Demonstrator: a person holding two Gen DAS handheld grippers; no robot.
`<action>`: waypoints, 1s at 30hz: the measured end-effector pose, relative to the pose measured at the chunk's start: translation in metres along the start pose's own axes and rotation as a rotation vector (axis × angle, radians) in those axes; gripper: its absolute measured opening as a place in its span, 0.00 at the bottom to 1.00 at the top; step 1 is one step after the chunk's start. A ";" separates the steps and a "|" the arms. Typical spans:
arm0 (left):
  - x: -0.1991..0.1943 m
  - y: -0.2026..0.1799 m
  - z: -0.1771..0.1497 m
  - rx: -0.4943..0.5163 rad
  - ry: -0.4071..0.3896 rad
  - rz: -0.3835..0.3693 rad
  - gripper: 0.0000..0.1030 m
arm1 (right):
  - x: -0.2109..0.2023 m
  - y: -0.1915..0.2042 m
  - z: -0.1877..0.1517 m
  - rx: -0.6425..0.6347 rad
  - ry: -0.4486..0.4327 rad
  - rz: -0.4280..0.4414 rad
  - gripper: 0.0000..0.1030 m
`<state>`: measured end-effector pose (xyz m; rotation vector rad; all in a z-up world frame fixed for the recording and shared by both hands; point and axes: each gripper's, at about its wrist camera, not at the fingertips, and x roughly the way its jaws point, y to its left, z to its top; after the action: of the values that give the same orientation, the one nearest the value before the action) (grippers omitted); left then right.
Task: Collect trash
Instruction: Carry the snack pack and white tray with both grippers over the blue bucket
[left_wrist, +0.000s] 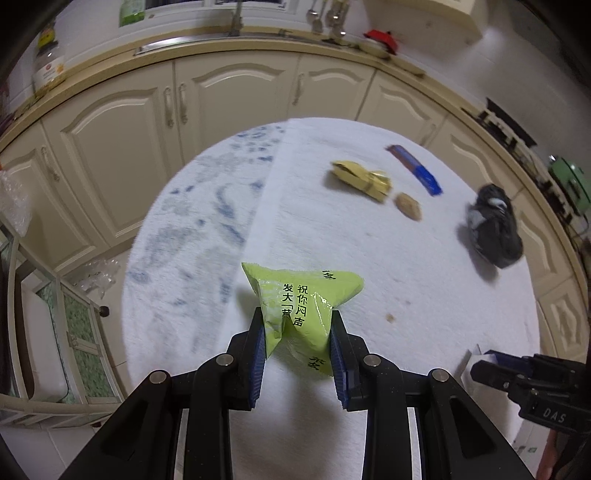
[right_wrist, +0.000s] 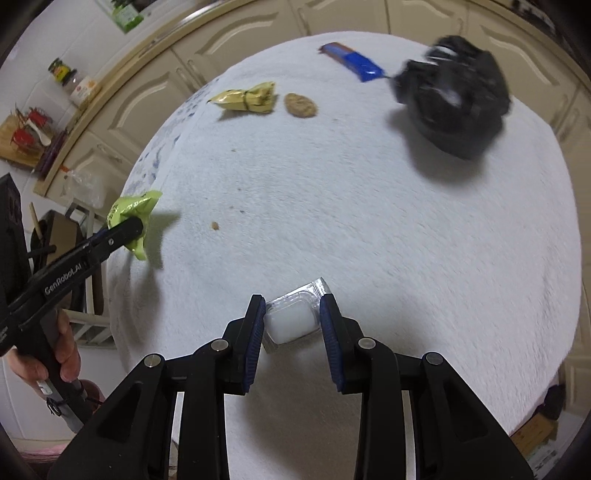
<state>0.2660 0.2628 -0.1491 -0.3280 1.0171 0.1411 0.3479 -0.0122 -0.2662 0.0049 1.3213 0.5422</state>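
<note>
My left gripper (left_wrist: 297, 319) is shut on a crumpled light-green wrapper (left_wrist: 301, 299) with black printed characters, held above the white tablecloth (left_wrist: 332, 240). The same green wrapper (right_wrist: 133, 214) shows at the left of the right wrist view, pinched by the left gripper (right_wrist: 135, 227). My right gripper (right_wrist: 293, 306) is shut on a small clear plastic blister pack (right_wrist: 293, 317) with a white inside. On the table lie a yellow wrapper (left_wrist: 364, 179), a brown cookie (left_wrist: 408, 206), a blue wrapper (left_wrist: 415, 168) and a black bag (left_wrist: 493, 230).
The round table (right_wrist: 406, 240) is covered in white cloth with small crumbs (right_wrist: 214, 225). Cream kitchen cabinets (left_wrist: 155, 122) curve behind it. A shelf rack (left_wrist: 55, 332) stands at the left. A hand (right_wrist: 62, 350) grips the left tool's handle.
</note>
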 end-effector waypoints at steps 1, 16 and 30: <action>-0.003 -0.008 -0.003 0.018 0.001 -0.011 0.26 | -0.003 -0.005 -0.002 0.009 -0.005 0.000 0.30; -0.001 -0.139 -0.034 0.269 0.048 -0.123 0.26 | -0.062 -0.085 -0.059 0.219 -0.120 -0.019 0.30; 0.024 -0.268 -0.067 0.501 0.114 -0.227 0.26 | -0.121 -0.182 -0.140 0.466 -0.227 -0.054 0.30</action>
<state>0.2956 -0.0126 -0.1472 0.0092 1.0825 -0.3379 0.2700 -0.2597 -0.2482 0.4024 1.1950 0.1719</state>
